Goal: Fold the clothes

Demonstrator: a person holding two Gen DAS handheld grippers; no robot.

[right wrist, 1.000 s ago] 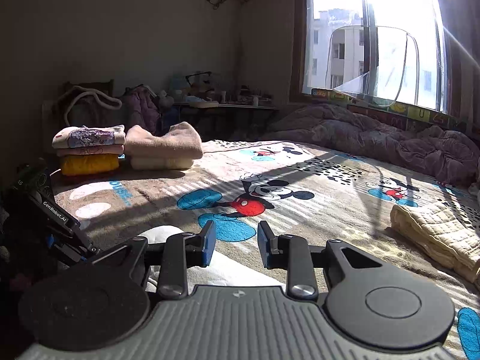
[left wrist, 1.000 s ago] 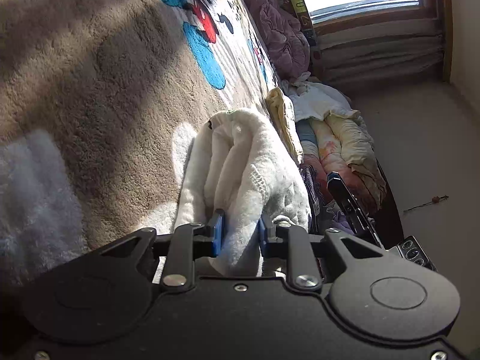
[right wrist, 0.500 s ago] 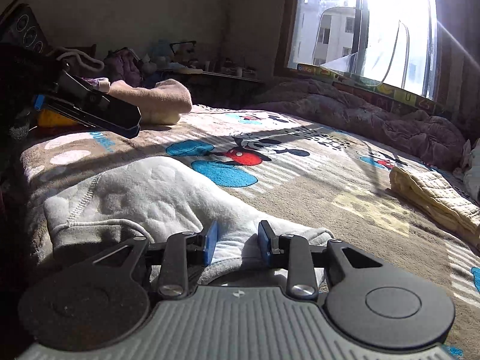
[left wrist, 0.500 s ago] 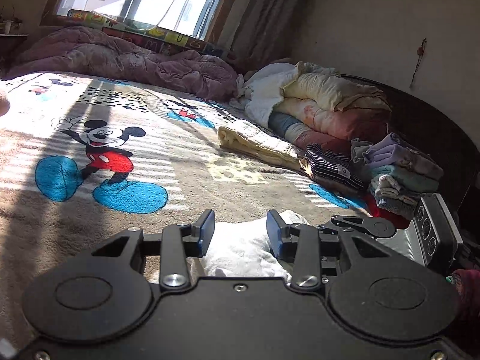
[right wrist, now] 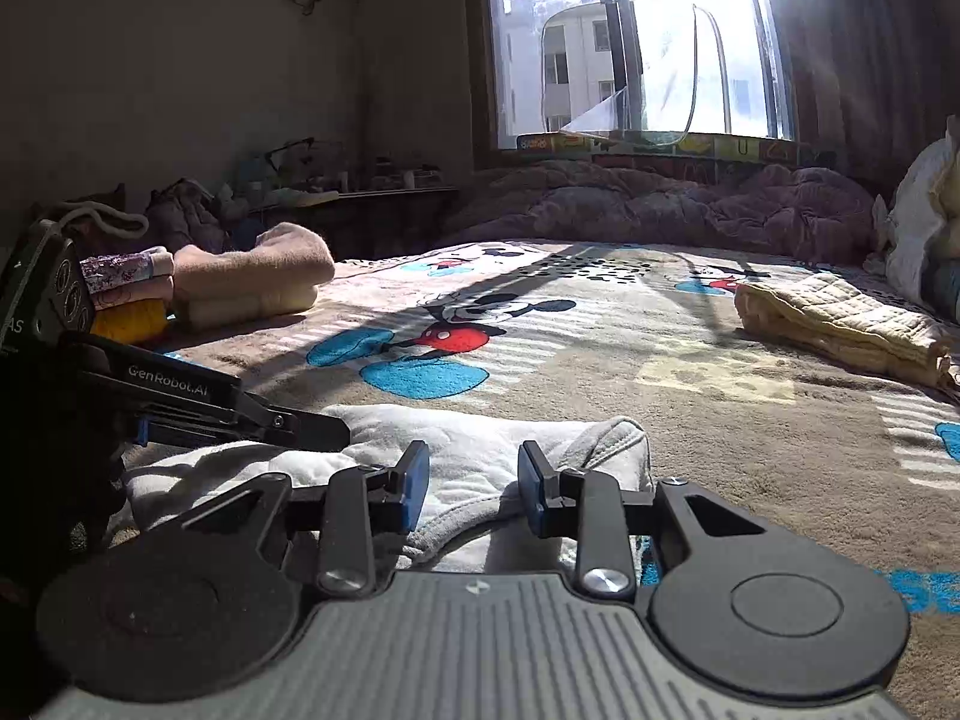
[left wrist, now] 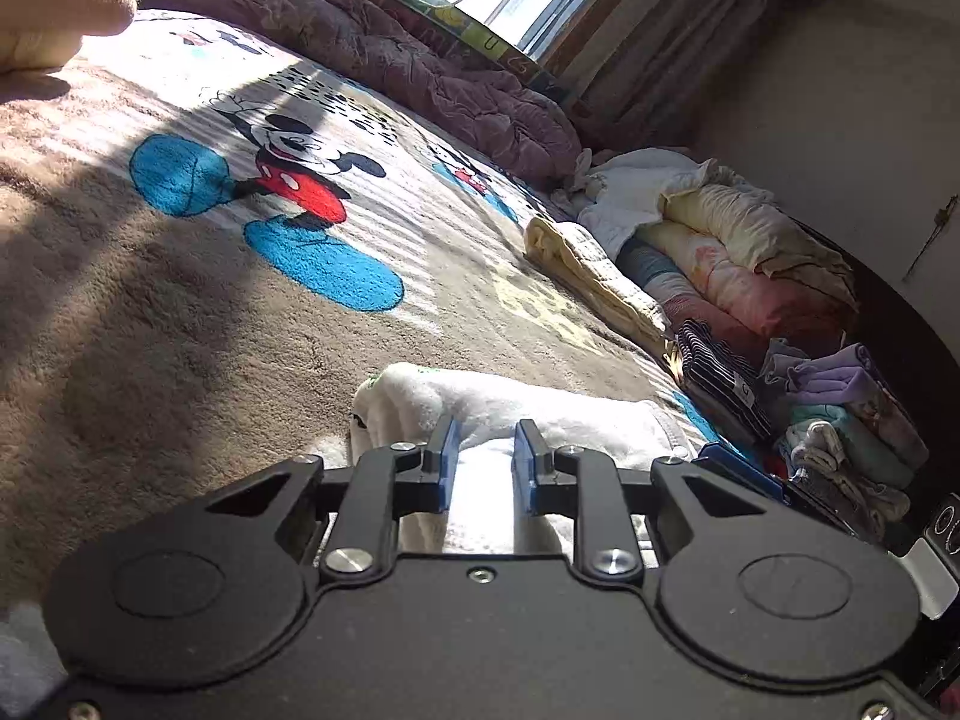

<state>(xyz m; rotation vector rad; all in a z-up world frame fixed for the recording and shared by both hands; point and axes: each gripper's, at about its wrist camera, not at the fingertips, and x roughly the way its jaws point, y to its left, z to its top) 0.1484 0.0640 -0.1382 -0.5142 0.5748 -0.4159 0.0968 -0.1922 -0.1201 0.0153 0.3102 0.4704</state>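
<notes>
Brown cartoon-print plush blanket (right wrist: pixel 690 420) bears a folded white fleece garment (right wrist: pixel 480 438) at its near edge. Left gripper (left wrist: pixel 483 456), jaws closing, pinches a garment fold; right gripper (right wrist: pixel 474 474), jaws opening, straddles the cloth unpressed.

The left tongs (left wrist: pixel 483 459) point slightly downward, and their 2 blue pads (left wrist: pixel 447 461) are closing, with white cloth between them. The right tongs (right wrist: pixel 474 483) also point a little downward; their jaws are opening and stand apart over cloth, not pressing it.
</notes>
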